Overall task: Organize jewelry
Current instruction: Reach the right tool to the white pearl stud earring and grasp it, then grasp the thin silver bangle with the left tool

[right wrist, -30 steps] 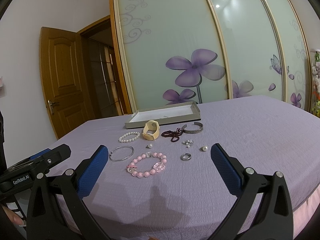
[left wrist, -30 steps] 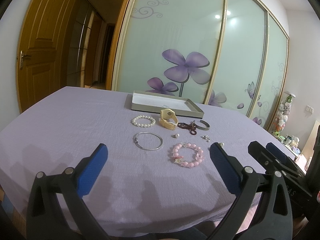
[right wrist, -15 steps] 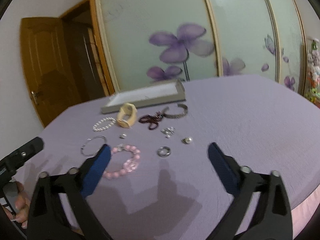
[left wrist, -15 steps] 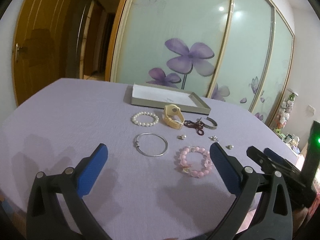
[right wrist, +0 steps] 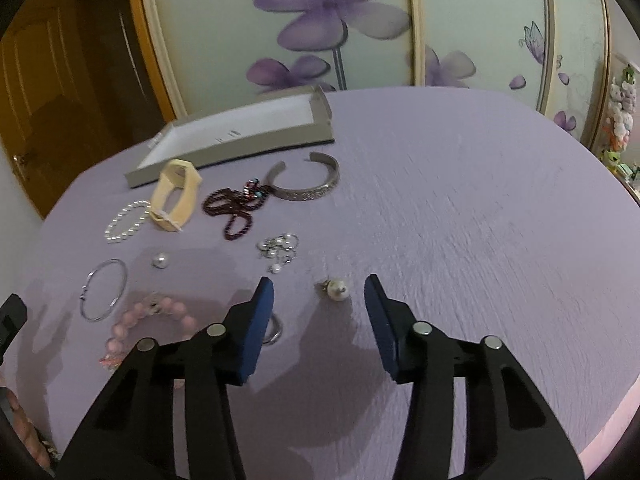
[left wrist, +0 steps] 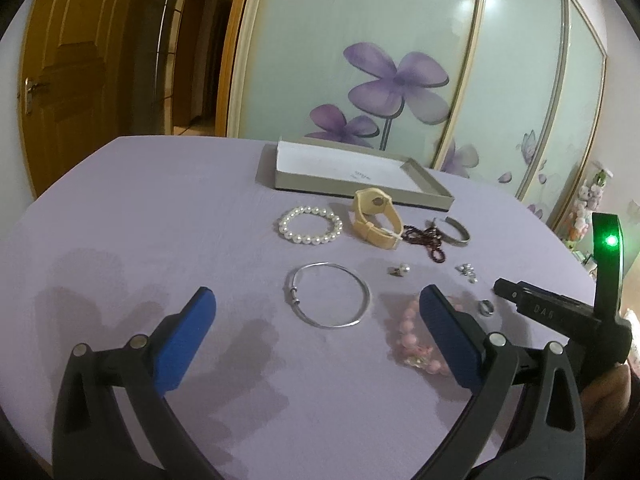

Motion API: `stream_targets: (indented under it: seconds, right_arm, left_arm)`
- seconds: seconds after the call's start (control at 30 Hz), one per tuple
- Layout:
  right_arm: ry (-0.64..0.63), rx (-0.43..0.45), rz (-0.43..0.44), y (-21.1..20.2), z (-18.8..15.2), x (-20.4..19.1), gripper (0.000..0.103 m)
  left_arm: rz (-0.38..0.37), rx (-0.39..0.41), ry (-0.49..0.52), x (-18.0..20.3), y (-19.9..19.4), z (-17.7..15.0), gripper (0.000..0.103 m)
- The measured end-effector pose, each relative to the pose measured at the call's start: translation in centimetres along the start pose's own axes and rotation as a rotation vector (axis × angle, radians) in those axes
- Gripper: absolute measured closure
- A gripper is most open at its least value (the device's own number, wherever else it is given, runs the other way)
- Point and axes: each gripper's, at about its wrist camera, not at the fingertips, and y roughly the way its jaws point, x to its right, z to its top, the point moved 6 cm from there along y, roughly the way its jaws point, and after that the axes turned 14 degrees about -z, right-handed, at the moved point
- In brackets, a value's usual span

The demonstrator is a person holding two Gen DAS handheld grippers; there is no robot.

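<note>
The right gripper [right wrist: 319,296] was held low over the purple cloth [right wrist: 460,220], its jaws partly open and just narrowed, with nothing gripped. A pearl earring [right wrist: 337,289] was seen on the cloth just beyond the blue fingertips [right wrist: 264,300], in line with the gap between them and not touched. A plain ring [right wrist: 274,330] was half hidden behind the left-hand finger.

The left gripper [left wrist: 316,312] was held wide open and empty above the near part of the cloth. A thin silver bangle [left wrist: 328,295] lay beyond and between its fingers, and a pink bead bracelet [left wrist: 412,336] was partly covered by the finger on the right.

Farther back the rest of the jewelry was spread: a pearl bracelet [left wrist: 310,225], a cream watch [left wrist: 376,218], a dark red bead string [right wrist: 236,208], an engraved silver cuff [right wrist: 308,182], a small cluster of earrings [right wrist: 280,250] and a single pearl stud [right wrist: 160,260]. A shallow grey tray [left wrist: 288,182] with a white floor was set behind them, near the flowered sliding doors [left wrist: 400,80]; no jewelry was seen in it.
</note>
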Motion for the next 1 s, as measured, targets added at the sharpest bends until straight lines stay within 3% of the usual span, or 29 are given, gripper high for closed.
stream_targets:
  seconds: [0.2, 0.3, 1.0]
  right_arm:
    - [-0.005, -0.045, -0.022, 1.4, 0.3, 0.0, 0.07]
    - [-0.008, -0.049, -0.043, 1.6, 0.3, -0.1, 0.085]
    - [-0.005, 0.001, 0.04, 0.2, 1.2, -0.4, 0.087]
  left_arm:
    - [0.014, -0.032, -0.003, -0.7, 1.2, 0.4, 0.002]
    - [0.011, -0.05, -0.008, -0.9, 1.8, 0.7, 0.002]
    - [0.124, -0.35, 0.009, -1.2, 10.0, 0.1, 0.002]
